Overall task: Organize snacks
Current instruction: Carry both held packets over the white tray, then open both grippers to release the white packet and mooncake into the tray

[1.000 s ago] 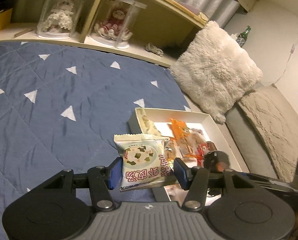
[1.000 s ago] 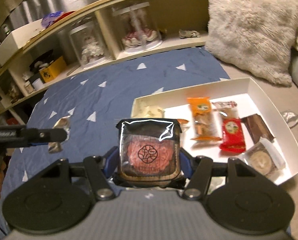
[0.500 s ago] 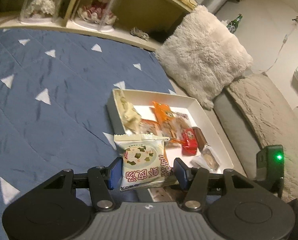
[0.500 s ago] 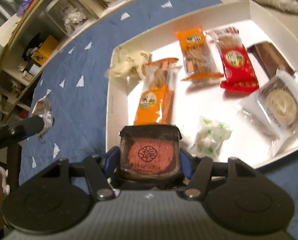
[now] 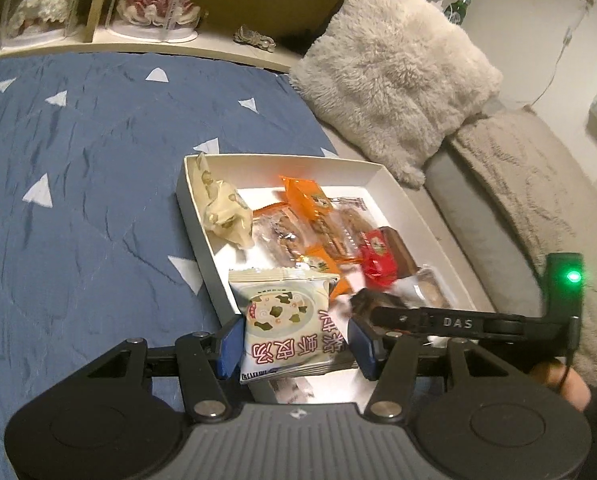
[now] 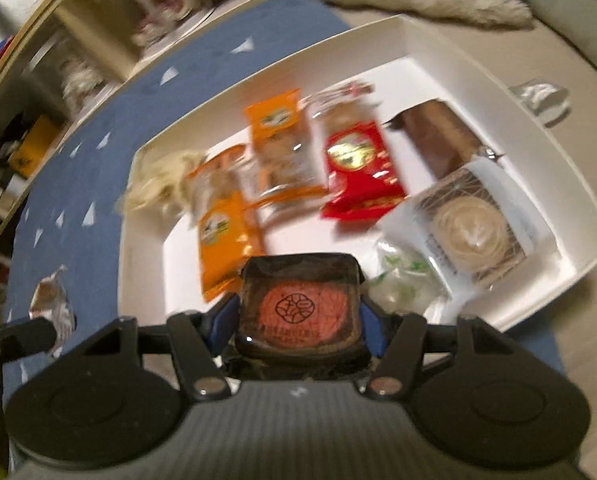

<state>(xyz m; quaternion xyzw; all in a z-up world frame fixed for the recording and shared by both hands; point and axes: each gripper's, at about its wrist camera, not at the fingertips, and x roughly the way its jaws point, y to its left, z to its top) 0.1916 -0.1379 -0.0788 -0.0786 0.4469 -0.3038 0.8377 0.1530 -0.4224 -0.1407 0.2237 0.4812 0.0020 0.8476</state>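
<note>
A white box [image 5: 202, 240] [image 6: 570, 168] on the blue bed cover holds several wrapped snacks: orange packets [image 6: 226, 236], a red packet [image 6: 356, 168], a brown bar [image 6: 442, 140], a round cake in clear wrap [image 6: 470, 232] and a green-white candy [image 6: 402, 280]. My left gripper [image 5: 294, 344] is shut on a pale soup packet [image 5: 286, 320] over the box's near left corner. My right gripper [image 6: 298, 316] is shut on a dark boxed pink cake [image 6: 298, 312] over the box's front edge; it also shows in the left wrist view [image 5: 378, 304].
A fluffy white pillow [image 5: 390, 64] lies beyond the box. A silver wrapper [image 6: 52, 308] lies on the blue cover left of the box, another [image 6: 538, 98] right of it. Shelves with doll cases [image 5: 154, 4] run along the back.
Both grippers have moved closer to the white box with their snacks still held. The right gripper has tilted down and come in over the box's front edge.
</note>
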